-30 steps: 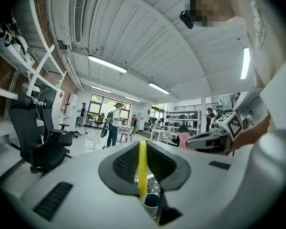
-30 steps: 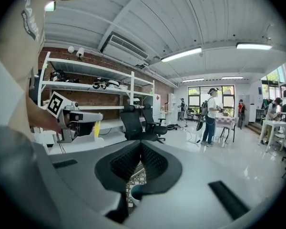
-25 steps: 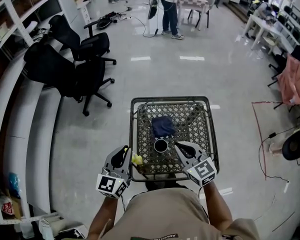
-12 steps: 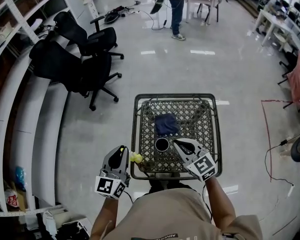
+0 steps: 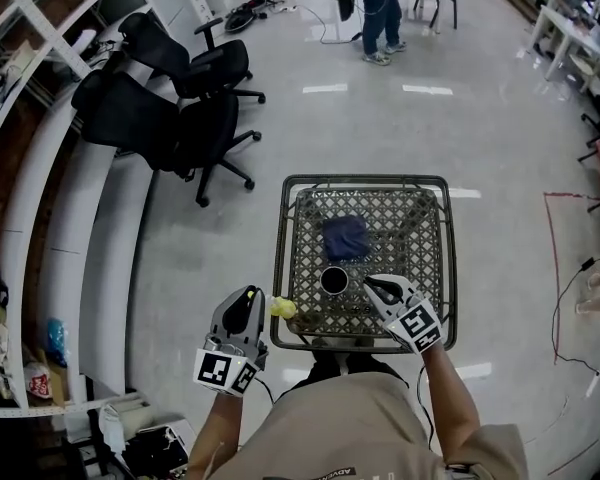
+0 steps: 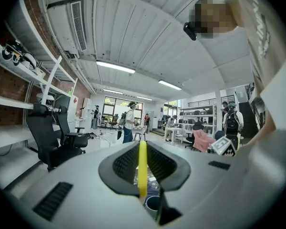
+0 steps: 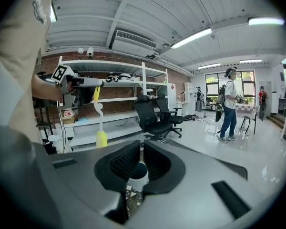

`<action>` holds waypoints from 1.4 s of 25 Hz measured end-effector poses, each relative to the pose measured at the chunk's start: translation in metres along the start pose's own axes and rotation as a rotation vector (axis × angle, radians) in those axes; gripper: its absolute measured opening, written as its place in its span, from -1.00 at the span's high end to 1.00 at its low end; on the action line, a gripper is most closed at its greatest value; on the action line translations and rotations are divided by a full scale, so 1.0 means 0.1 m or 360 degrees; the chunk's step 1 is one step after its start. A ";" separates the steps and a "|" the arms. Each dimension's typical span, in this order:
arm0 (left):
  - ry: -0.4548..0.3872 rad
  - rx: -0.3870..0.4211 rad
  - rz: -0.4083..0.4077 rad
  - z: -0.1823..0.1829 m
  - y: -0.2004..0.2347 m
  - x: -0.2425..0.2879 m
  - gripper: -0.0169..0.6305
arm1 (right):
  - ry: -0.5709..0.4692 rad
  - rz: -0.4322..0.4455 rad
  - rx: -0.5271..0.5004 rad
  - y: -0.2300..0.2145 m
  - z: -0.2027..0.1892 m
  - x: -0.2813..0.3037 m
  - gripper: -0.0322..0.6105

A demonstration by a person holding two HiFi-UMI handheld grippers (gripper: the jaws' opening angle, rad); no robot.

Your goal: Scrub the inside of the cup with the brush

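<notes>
Hardly anything has moved between the grippers and the table over the last second; only the head view has swung, so the table sits further right in it. At the left, the left gripper (image 5: 252, 300) has its jaws clamped on the thin handle of the yellow-headed bottle brush (image 5: 283, 308), which hangs upright, head down, by the left front rim of the dark wire-mesh table (image 5: 279, 268). To its right, the small white cup with a dark inside (image 5: 334, 280) stands upright on the mesh, mouth up. Just right of it, the right gripper (image 5: 370, 286) points at the cup with its jaws closed together; whether the tips touch the cup's wall I cannot tell. By my reading, the brush must travel right until it is over the mouth, then go down along its own upright axis; the right gripper is the nearer one for steadying.
</notes>
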State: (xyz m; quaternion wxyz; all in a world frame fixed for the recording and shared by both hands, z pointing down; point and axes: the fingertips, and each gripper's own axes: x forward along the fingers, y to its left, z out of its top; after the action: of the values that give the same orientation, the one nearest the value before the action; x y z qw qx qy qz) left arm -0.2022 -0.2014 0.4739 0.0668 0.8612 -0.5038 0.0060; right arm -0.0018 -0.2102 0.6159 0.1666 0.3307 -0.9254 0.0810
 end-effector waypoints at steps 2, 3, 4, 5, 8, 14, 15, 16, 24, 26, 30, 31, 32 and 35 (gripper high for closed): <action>0.0015 0.0005 0.0000 -0.02 -0.03 -0.02 0.79 | 0.0077 0.0058 0.0004 0.03 -0.22 0.07 0.46; 0.0026 0.0003 0.0000 -0.03 -0.04 -0.03 0.79 | 0.0106 0.0098 -0.0003 0.05 -0.32 0.12 0.24; 0.0035 -0.0006 0.0000 -0.05 -0.05 -0.05 0.79 | 0.0129 0.0139 -0.0010 0.08 -0.42 0.17 0.16; 0.0043 -0.0018 0.0003 -0.06 -0.06 -0.06 0.79 | 0.0153 0.0175 -0.0016 0.11 -0.52 0.23 0.00; 0.0066 -0.0031 0.0021 -0.06 -0.07 -0.12 0.79 | 0.0233 0.0239 -0.0045 0.17 -0.86 0.44 -0.17; 0.0126 0.0002 0.0022 -0.06 -0.09 -0.22 0.79 | 0.0362 0.0220 -0.0116 0.20 -1.41 0.89 -0.34; 0.0134 0.0001 0.0020 -0.08 -0.09 -0.22 0.79 | 0.0384 0.0220 -0.0123 0.19 -1.49 0.96 -0.35; 0.0140 -0.0004 0.0020 -0.09 -0.09 -0.22 0.79 | 0.0400 0.0229 -0.0133 0.19 -1.55 1.02 -0.36; 0.0195 0.0041 0.0001 -0.25 -0.14 -0.17 0.79 | 0.0401 0.0311 -0.0165 0.24 -1.80 1.39 -0.37; 0.0209 0.0015 0.0005 -0.31 -0.14 -0.17 0.79 | 0.0387 0.0315 -0.0156 0.25 -1.84 1.48 -0.37; 0.0230 -0.0041 0.0052 -0.37 -0.02 -0.20 0.79 | 0.0368 0.0342 -0.0183 0.32 -1.87 1.68 -0.38; 0.0238 -0.0042 0.0062 -0.39 0.00 -0.20 0.79 | 0.0358 0.0338 -0.0196 0.32 -1.86 1.73 -0.38; 0.0246 -0.0041 0.0073 -0.41 0.03 -0.21 0.79 | 0.0346 0.0326 -0.0205 0.31 -1.86 1.79 -0.38; 0.0271 -0.0059 0.0118 -0.45 0.11 -0.26 0.79 | 0.0315 0.0304 -0.0201 0.28 -1.84 1.90 -0.38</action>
State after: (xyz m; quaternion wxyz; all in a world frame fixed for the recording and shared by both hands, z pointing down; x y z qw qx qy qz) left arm -0.2216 -0.1789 0.5177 0.1249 0.8370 -0.5278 0.0724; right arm -0.1104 -0.2517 0.8546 0.2690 0.2205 -0.9349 0.0703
